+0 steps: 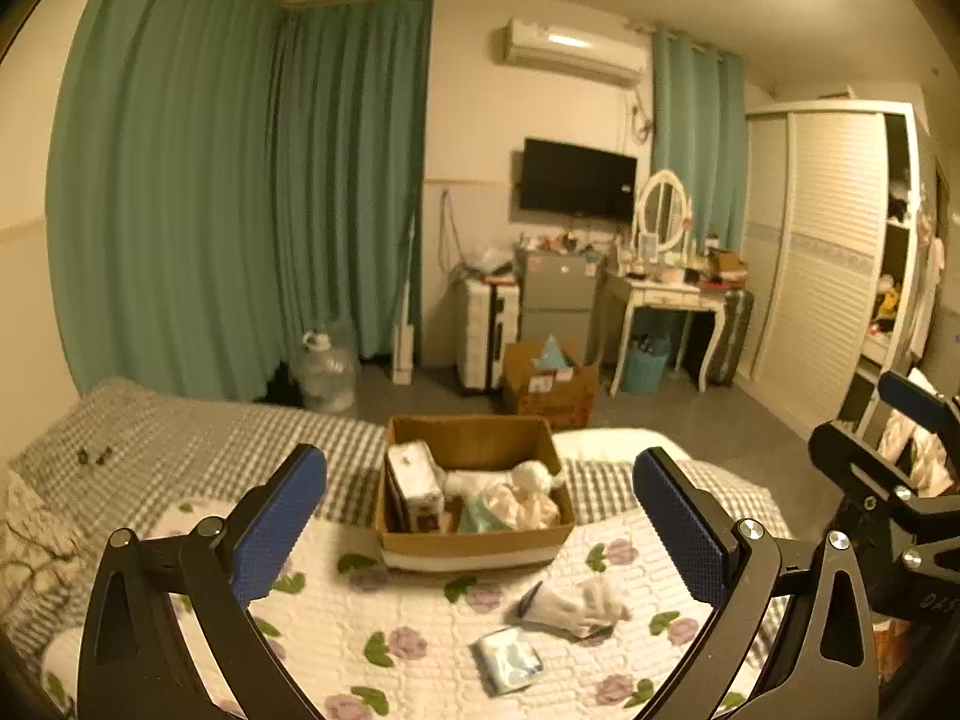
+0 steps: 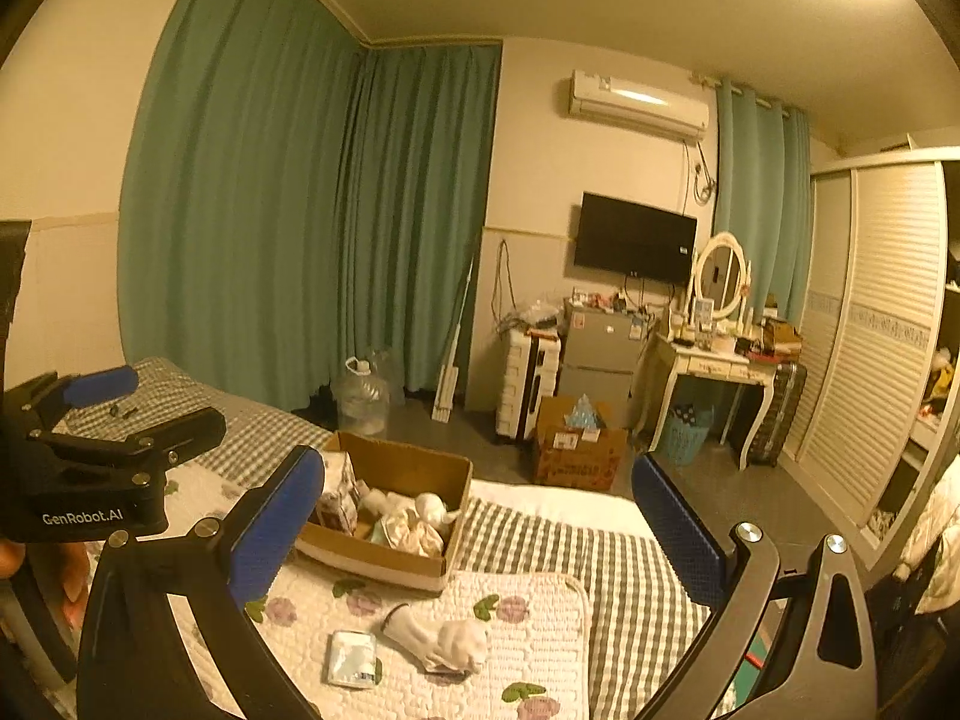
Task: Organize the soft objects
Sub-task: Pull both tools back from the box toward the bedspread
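Showing fingers only right-side.

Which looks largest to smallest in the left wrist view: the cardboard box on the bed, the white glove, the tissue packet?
1. cardboard box, clearly largest despite being farthest.
2. white glove.
3. tissue packet, close to the glove in apparent size and nearer the camera, so that ranking is unsure.
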{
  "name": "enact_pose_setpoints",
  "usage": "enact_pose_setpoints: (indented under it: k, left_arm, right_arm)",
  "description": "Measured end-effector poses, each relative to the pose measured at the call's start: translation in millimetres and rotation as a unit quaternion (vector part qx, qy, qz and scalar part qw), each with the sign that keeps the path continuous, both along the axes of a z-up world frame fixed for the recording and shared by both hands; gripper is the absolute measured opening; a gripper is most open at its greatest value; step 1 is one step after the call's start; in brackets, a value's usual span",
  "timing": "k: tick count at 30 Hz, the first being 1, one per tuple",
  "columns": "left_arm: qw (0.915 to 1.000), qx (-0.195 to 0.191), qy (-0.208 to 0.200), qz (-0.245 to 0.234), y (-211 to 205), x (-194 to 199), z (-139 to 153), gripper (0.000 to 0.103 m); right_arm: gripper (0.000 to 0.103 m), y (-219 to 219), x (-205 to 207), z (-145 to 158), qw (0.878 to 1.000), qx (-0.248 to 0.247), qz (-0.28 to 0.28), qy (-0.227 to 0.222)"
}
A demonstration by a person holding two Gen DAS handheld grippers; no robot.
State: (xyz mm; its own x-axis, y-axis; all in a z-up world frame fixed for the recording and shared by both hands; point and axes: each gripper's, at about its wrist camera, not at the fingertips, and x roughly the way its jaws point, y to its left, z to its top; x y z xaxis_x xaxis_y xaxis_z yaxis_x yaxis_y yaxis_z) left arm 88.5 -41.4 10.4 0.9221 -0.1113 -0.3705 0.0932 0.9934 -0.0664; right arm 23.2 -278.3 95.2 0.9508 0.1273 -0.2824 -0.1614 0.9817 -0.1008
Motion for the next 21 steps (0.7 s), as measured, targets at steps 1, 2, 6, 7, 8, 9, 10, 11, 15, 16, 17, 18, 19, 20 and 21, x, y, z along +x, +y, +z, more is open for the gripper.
enact_pose_setpoints:
  k: [1, 2, 6, 7, 8, 9, 10, 11, 15, 16, 17, 18, 19, 20, 21]
  left_arm:
    - [1.0, 0.0, 0.004, 0.002, -1.3, 3.6, -5.0, 0.103]
    - [0.9999, 0.001, 0.009, 0.004, -2.3, 5.8, -12.1, 0.103]
    - [0.9993, 0.01, 0.036, 0.008, -6.6, 22.5, -35.6, 0.103]
    - [0.999, 0.011, 0.044, 0.008, -8.9, 26.8, -42.2, 0.103]
    - [0.9987, 0.012, 0.048, 0.009, -9.0, 29.2, -47.8, 0.103]
    - [0.9984, 0.014, 0.053, 0.011, -9.5, 31.9, -52.8, 0.103]
    - [0.9979, 0.016, 0.061, 0.014, -11.1, 36.3, -59.5, 0.103]
    - [0.9976, 0.017, 0.066, 0.014, -11.8, 38.4, -63.8, 0.103]
    - [0.9956, 0.023, 0.089, 0.017, -16.3, 51.6, -85.8, 0.103]
    - [0.9947, 0.028, 0.098, 0.018, -18.2, 55.0, -93.7, 0.103]
    - [0.994, 0.03, 0.103, 0.018, -19.2, 58.4, -100.0, 0.103]
    - [0.9932, 0.033, 0.11, 0.019, -20.0, 61.8, -107.4, 0.103]
    - [0.9918, 0.036, 0.121, 0.02, -21.3, 64.9, -116.8, 0.103]
    - [0.9905, 0.038, 0.131, 0.018, -22.0, 69.0, -123.6, 0.103]
    - [0.988, 0.041, 0.149, 0.011, -23.4, 72.9, -134.1, 0.103]
  right_arm:
    - [0.103, -1.1, 3.4, -2.5, 1.0, 0.001, -0.001, 0.004]
    - [0.103, -3.7, 8.4, -7.8, 1.0, 0.003, -0.002, 0.01]
    - [0.103, -9.2, 27.1, -28.2, 0.999, 0.008, -0.009, 0.033]
    - [0.103, -10.8, 32.2, -33.9, 0.999, 0.009, -0.01, 0.038]
    - [0.103, -12.8, 37.2, -40.1, 0.999, 0.01, -0.012, 0.045]
    - [0.103, -14.3, 42.0, -45.5, 0.999, 0.011, -0.013, 0.051]
    - [0.103, -16.6, 48.3, -53.1, 0.998, 0.012, -0.014, 0.059]
    - [0.103, -18.2, 52.5, -58.1, 0.998, 0.012, -0.015, 0.064]
    - [0.103, -23.6, 71.3, -80.9, 0.996, 0.016, -0.017, 0.087]
    - [0.103, -25.2, 77.6, -88.4, 0.995, 0.017, -0.017, 0.095]
    - [0.103, -26.4, 82.8, -94.5, 0.995, 0.017, -0.018, 0.101]
    - [0.103, -27.7, 87.8, -100.5, 0.994, 0.018, -0.019, 0.107]
    - [0.103, -27.5, 91.9, -105.1, 0.993, 0.018, -0.021, 0.112]
    - [0.103, -28.6, 97.3, -111.9, 0.992, 0.018, -0.022, 0.119]
    - [0.103, -29.2, 102.7, -118.9, 0.992, 0.018, -0.023, 0.126]
